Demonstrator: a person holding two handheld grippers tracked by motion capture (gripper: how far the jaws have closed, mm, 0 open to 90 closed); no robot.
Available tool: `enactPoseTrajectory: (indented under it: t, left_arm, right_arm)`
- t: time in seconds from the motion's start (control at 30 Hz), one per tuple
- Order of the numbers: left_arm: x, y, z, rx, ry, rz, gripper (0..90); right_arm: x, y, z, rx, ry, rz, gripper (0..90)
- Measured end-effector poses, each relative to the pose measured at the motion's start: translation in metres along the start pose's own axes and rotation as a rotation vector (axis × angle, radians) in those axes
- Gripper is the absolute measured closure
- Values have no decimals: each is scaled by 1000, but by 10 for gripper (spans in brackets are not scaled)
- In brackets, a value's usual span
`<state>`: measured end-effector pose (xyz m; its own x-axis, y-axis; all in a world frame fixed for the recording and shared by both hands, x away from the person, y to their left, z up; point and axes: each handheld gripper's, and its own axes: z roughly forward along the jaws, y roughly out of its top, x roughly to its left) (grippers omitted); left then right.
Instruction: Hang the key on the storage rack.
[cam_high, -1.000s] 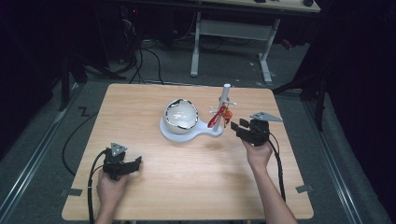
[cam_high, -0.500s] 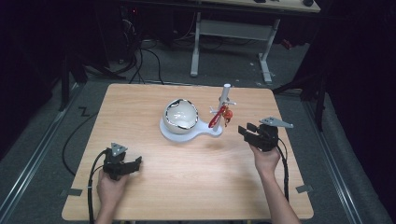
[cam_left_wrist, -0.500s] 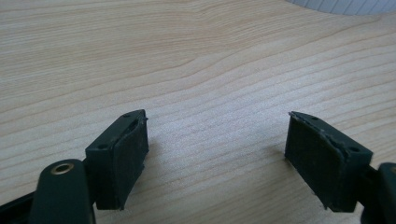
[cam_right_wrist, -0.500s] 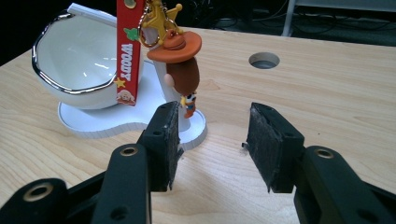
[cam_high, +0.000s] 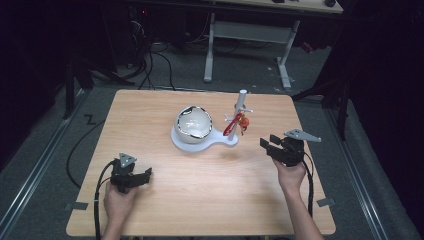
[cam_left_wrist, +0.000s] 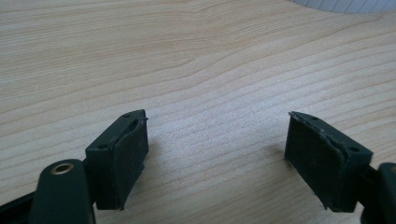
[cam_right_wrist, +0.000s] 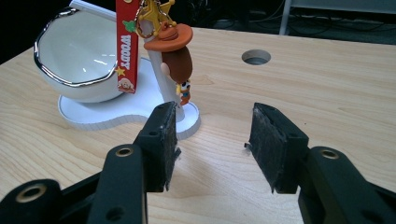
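Black rubber pads on the right tongs (cam_right_wrist: 212, 144) stand wide apart with nothing between them, aimed at the keychain (cam_right_wrist: 159, 42), which hangs from a peg on the white stand (cam_right_wrist: 135, 112) just ahead: red strap beside a small cowboy figure in an orange hat. Left tongs (cam_left_wrist: 217, 158) also wide and empty, low over bare desk (cam_left_wrist: 187, 70), well apart from the work. In the high view the right tongs (cam_high: 280, 147) sit near the stand's post (cam_high: 241, 107), to its right; left tongs (cam_high: 137, 177) are near the front-left corner. A white bowl (cam_high: 194, 122) with a silver rim sits on the stand's base, just beside the post. Step in hand looks like 1 grab with the right tongs on the keychain. To do it well: raise the tongs to figure height, come in level, close across the figure body or strap, not the post. Lift up and off the peg before pulling back, otherwise the light stand may tip or drag. Left could brace the base if it slides.
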<state>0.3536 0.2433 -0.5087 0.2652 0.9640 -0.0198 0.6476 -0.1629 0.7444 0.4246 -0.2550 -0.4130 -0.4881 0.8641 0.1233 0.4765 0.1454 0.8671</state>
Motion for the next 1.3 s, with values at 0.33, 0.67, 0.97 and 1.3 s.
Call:
enactPoseTrajectory:
  t: [0.33, 0.67, 0.97, 1.3]
  left_arm:
    - [0, 0, 0, -1, 0, -1, 220]
    - [0, 0, 0, -2, -1, -1, 220]
    - [0, 0, 0, 0, 3, 2, 220]
    - [0, 0, 0, 2, 3, 4, 220]
  right_arm:
    - [-4, -6, -7, -12, 3, 20, 504]
    - [-7, -12, -15, -17, 2, 28, 505]
    - [-8, -21, -22, -13, 5, 27, 505]
    - [-12, -30, -26, -13, 4, 48, 505]
